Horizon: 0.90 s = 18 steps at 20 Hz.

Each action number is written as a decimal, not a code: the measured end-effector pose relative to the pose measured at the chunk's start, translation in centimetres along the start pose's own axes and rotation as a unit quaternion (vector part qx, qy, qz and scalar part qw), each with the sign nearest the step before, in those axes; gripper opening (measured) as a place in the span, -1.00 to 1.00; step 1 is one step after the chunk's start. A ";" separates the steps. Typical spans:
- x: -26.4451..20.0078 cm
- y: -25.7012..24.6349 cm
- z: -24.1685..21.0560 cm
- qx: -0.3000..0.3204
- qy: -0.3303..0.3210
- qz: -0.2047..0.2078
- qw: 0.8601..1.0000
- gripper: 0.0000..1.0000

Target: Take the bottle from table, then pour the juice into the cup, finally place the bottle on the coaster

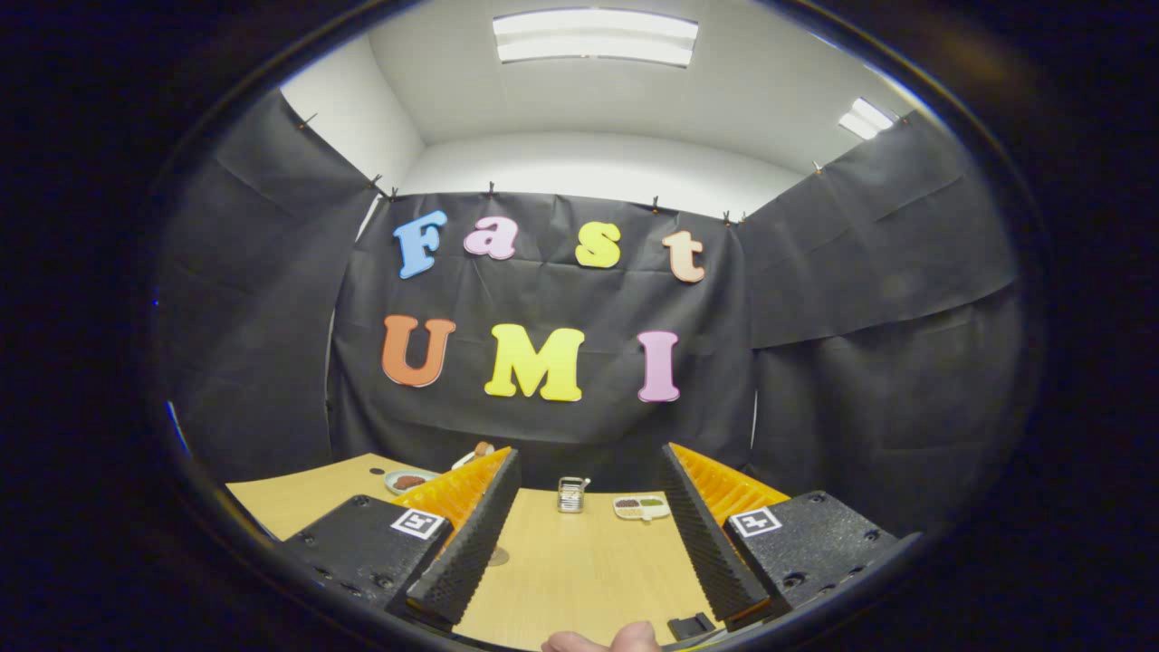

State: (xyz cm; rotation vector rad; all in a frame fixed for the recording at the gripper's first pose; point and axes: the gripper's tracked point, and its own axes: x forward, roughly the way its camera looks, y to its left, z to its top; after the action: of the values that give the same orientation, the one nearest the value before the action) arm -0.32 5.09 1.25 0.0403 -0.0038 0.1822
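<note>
My gripper (589,462) is held above the light wooden table (579,570) and stands open, its two fingers wide apart with nothing between them but bare tabletop. Beyond the fingertips, near the table's far edge, stands a small metal holder (570,494). A flat round disc (499,555) lies on the table beside the left finger and is partly hidden by it; I cannot tell what it is.
A white divided dish (641,507) with brown and green bits lies right of the metal holder. A small bowl (409,481) with something brown sits beyond the left finger. A person's fingertip (602,641) and a small black piece (690,625) are at the near edge.
</note>
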 end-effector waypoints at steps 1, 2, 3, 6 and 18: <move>-0.1 -0.2 0.1 0.001 0.000 -0.001 1.000 0.98; 0.1 -0.2 0.2 0.003 0.000 -0.002 1.000 0.98; 0.1 -0.2 0.0 0.005 0.002 -0.001 1.000 0.98; 0.4 0.3 -0.4 0.002 0.010 0.008 1.000 0.98; 1.6 3.7 -0.5 0.000 0.022 0.037 0.999 0.98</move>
State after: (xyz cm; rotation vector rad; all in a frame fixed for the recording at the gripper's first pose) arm 0.57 9.07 0.90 0.0370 0.0396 0.2572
